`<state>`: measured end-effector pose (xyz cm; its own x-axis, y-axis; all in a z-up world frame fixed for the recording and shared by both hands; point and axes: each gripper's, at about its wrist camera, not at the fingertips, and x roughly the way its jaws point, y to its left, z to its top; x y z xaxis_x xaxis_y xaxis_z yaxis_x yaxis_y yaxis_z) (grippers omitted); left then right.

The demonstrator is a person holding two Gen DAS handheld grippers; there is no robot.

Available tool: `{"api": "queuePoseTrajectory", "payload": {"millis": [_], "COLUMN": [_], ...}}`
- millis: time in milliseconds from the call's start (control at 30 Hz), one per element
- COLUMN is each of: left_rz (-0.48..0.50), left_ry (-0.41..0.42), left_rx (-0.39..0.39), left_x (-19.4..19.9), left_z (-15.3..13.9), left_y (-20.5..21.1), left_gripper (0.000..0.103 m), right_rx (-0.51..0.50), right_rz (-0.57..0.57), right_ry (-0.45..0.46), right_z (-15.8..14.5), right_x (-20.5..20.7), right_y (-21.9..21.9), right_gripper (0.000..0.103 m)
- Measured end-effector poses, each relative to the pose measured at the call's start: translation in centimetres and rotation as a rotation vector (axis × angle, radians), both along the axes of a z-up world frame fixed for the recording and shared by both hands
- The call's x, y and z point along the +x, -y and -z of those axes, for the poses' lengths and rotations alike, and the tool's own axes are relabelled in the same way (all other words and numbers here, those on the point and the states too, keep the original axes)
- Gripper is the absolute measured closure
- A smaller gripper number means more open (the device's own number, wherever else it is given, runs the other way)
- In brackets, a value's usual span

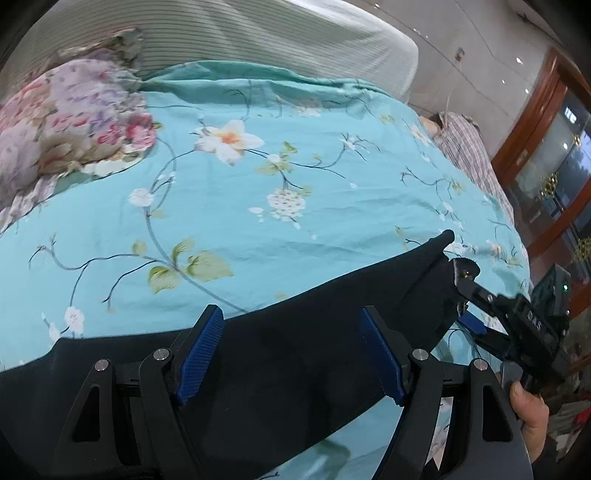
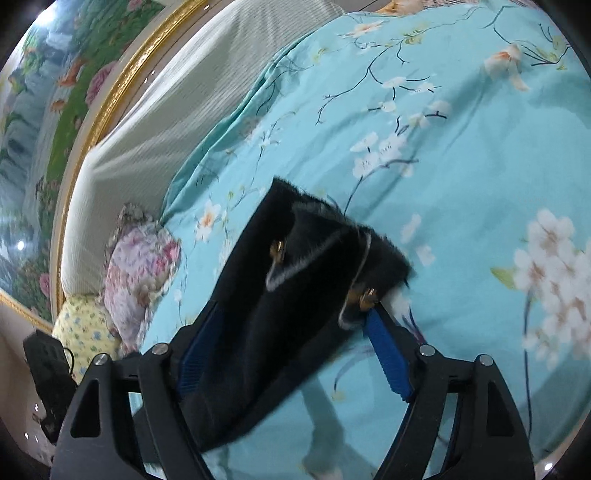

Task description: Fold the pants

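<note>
- Left wrist view: the left gripper (image 1: 291, 354) hangs low over the bed, its blue-padded fingers (image 1: 201, 354) spread wide — nothing pinched between them.
- The black pants (image 1: 280, 354) run as a dark band across the turquoise floral bedspread (image 1: 295, 192), passing right under that gap.
- Off to the right, the right gripper (image 1: 466, 295) sits at the end of the band, the person's hand (image 1: 528, 413) on its handle; one finger lies on top of the cloth edge and a blue pad shows just below it, but whether it actually pinches I cannot tell.
- Far left, a floral pillow (image 1: 74, 122) rests on the bedspread, with a pale ribbed cover (image 1: 258, 33) behind it.
- Right wrist view: the right gripper (image 2: 295, 347) shows its fingers (image 2: 386, 354) set well apart — the pants (image 2: 295, 295) lie between them, fuzzy-edged end pointing away, brass hardware showing.
- The cloth laps over the left pad and meets the tip of the right one; blur hides any firm grip.
- The floral pillow (image 2: 140, 262) lies at the left, beside a yellow patterned cushion (image 2: 86, 325), under a gold-framed painting (image 2: 55, 110).
</note>
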<state>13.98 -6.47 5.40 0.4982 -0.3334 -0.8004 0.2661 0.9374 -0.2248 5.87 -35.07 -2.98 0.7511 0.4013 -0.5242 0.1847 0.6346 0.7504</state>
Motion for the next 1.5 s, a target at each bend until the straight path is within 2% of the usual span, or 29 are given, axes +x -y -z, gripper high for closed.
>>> {"api": "queuePoseTrajectory", "payload": {"millis": [33,67,100,133,167,200,367,633,833,900,1000,1033,1067,1133,1233,1500], "left_rz": [0.010,0.020,0.034,0.051,0.067,0.089,0.196,0.420,0.503,0.528,0.541,0.544,0.553,0.581,0.596,0.565], "left_ry": [-0.003,-0.008,-0.016,-0.025,-0.031,-0.040,-0.110,-0.219,-0.334,-0.346,-0.344,-0.345,-0.350,-0.360,-0.288,-0.186], "left_rx": [0.002,0.003,0.004,0.005,0.004,0.001,-0.009,-0.045,-0.086,-0.077,-0.068,-0.074,-0.089,-0.120,-0.091,-0.184], "left_x": [0.2,0.4,0.8,1.2,1.5,1.9,4.4,8.0,10.5,10.6,10.8,10.9,10.9,10.5,9.3,7.7], "left_z": [0.1,0.2,0.4,0.6,0.8,1.0,2.4,4.2,6.3,6.7,6.8,6.8,6.8,6.8,6.1,1.8], "left_y": [0.4,0.8,1.3,1.8,2.3,2.9,6.3,14.4,18.3,19.4,20.4,20.6,20.8,21.3,21.7,18.6], "left_gripper": [0.027,0.026,0.026,0.026,0.026,0.026,0.026,0.026,0.036,0.037,0.042,0.049,0.065,0.084,0.089,0.092], "right_rx": [0.017,0.035,0.039,0.042,0.049,0.064,0.101,0.159,0.146,0.147,0.152,0.150,0.150,0.148,0.143,0.120], "right_rz": [0.013,0.022,0.025,0.029,0.029,0.023,-0.032,-0.076,-0.098,-0.105,-0.112,-0.117,-0.118,-0.123,-0.125,-0.155], "right_ry": [-0.003,-0.001,-0.002,-0.009,-0.011,-0.014,0.038,0.098,0.120,0.123,0.127,0.129,0.131,0.132,0.131,0.187], "right_z": [0.3,0.6,0.9,1.2,1.5,2.1,3.1,3.5,3.5,3.5,3.6,3.5,3.5,3.5,3.4,1.3], "right_x": [0.4,0.7,0.9,1.1,1.1,1.0,-0.1,-1.0,-1.3,-1.3,-1.4,-1.3,-1.4,-1.4,-1.4,-1.7], "right_y": [0.3,0.6,0.8,1.1,1.3,1.9,3.3,4.0,4.0,4.0,4.0,4.0,4.0,3.9,3.8,3.1], "right_gripper": [0.024,0.030,0.044,0.054,0.075,0.090,0.092,0.092,0.092,0.092,0.092,0.092,0.092,0.092,0.092,0.092]}}
